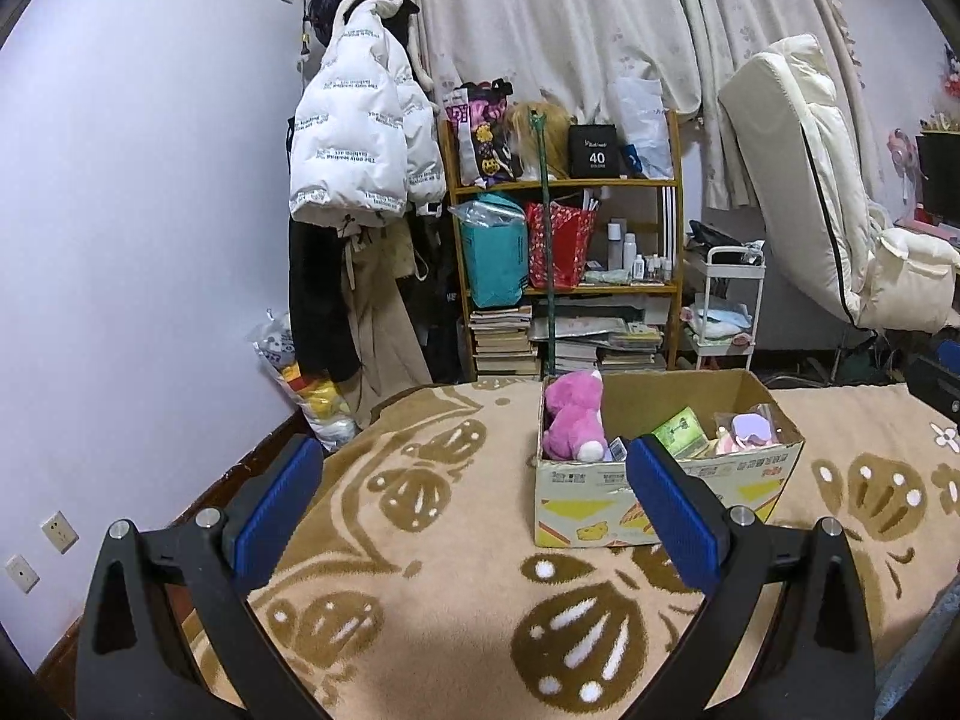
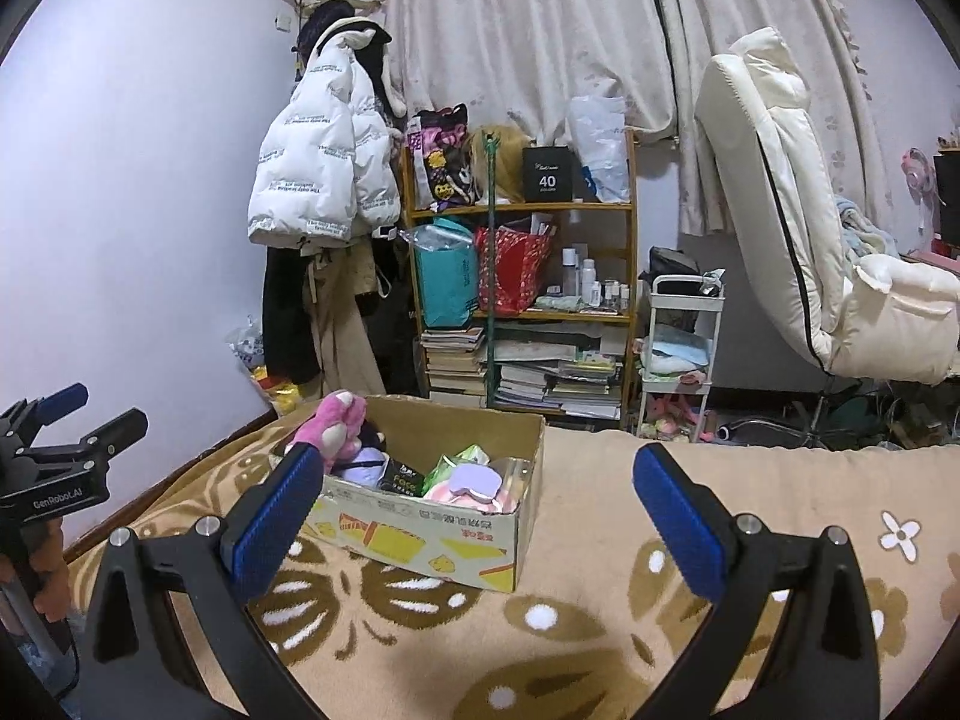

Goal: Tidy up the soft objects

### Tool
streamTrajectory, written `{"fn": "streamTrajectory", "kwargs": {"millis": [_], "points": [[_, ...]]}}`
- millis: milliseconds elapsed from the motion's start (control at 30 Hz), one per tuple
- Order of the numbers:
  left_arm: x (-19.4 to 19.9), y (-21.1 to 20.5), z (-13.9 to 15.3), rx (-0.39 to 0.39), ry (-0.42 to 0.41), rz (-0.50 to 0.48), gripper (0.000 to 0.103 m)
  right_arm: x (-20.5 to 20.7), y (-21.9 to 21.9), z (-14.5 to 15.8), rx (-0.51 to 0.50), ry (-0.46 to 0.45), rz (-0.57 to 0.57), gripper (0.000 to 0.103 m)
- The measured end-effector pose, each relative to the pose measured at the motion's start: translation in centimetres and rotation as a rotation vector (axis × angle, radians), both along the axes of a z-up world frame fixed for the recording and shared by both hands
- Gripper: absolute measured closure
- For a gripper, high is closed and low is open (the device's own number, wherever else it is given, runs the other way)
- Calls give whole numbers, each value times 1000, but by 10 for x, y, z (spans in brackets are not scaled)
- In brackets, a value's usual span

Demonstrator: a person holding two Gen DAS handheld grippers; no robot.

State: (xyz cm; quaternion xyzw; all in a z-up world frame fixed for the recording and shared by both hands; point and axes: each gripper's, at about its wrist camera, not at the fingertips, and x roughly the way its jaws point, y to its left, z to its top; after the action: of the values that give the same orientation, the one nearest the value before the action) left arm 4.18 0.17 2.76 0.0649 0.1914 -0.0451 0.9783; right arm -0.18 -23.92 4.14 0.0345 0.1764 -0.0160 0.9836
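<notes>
An open cardboard box (image 1: pixel 606 501) (image 2: pixel 456 546) rests on a beige bed blanket (image 1: pixel 432 546) (image 2: pixel 600 540) with brown patterns. Inside it a pink plush bear (image 1: pixel 573 417) (image 2: pixel 333 423) lies at the left end, beside a purple eye mask (image 1: pixel 750 427) (image 2: pixel 477 480), green packets (image 1: pixel 681 432) and other small soft items. My left gripper (image 1: pixel 474 468) is open, hovering over the blanket just in front of the box, holding nothing. My right gripper (image 2: pixel 477 483) is open and empty too, to the box's right front. The left gripper (image 2: pixel 54 462) also shows at the right wrist view's left edge.
Beyond the bed stand a wooden shelf (image 1: pixel 564 252) (image 2: pixel 522 264) with bags, bottles and stacked books, a white puffer jacket (image 1: pixel 360 138) on a rack, a small white cart (image 2: pixel 681 348) and a cream recliner chair (image 2: pixel 840 228). The wall is at the left.
</notes>
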Motion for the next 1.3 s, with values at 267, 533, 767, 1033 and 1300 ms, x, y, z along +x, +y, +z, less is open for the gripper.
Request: {"fn": "streamTrajectory", "kwargs": {"millis": [267,533,767,1033,1300], "points": [[16,-7,-9,4,29,-19,3,13,-8,-13,18,21,-15,0],[23,-10,-13,-18,0,-18,3,26,-11,-22,21,55,-15,0],[25,-15,-15,1,7,-28,3,25,-16,-20,29,47,-25,0],[23,-22,-19,22,12,-39,3,24,-16,-20,26,47,-26,0],[22,-24,-21,30,14,-40,3,24,-17,-17,25,46,-28,0]]}}
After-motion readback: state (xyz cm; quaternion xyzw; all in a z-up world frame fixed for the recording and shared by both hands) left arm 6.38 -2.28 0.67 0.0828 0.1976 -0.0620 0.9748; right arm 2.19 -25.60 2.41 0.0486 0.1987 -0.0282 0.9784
